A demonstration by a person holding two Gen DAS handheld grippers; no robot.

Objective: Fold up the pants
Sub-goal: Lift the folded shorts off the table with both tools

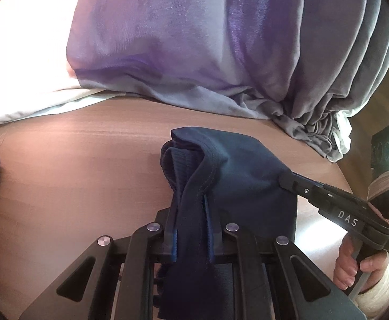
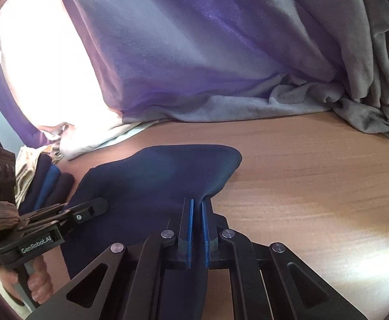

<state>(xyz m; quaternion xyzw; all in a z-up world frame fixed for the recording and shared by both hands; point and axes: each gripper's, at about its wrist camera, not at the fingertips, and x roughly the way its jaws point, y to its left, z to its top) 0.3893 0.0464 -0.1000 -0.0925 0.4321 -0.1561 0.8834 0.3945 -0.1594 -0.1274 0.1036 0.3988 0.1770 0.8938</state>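
The dark navy pants [image 1: 237, 170] hang bunched between both grippers above the wooden table [image 1: 82, 165]. My left gripper [image 1: 190, 213] is shut on a thick fold with the ribbed waistband and a stitched seam. The right gripper [image 1: 285, 180] comes in from the right and pinches the far edge of the same cloth. In the right wrist view the pants [image 2: 151, 181] spread out flat and wide to the left, and my right gripper [image 2: 197, 205] is shut on a thin edge of them. The left gripper [image 2: 102, 206] grips the cloth at the left.
Purple and grey curtains [image 1: 194, 40] hang behind the table and pool on its far edge. A stack of folded clothes [image 2: 45, 184] lies at the left in the right wrist view. A black box [image 1: 386, 146] stands at the table's right end. Bare wood [image 2: 314, 186] lies to the right.
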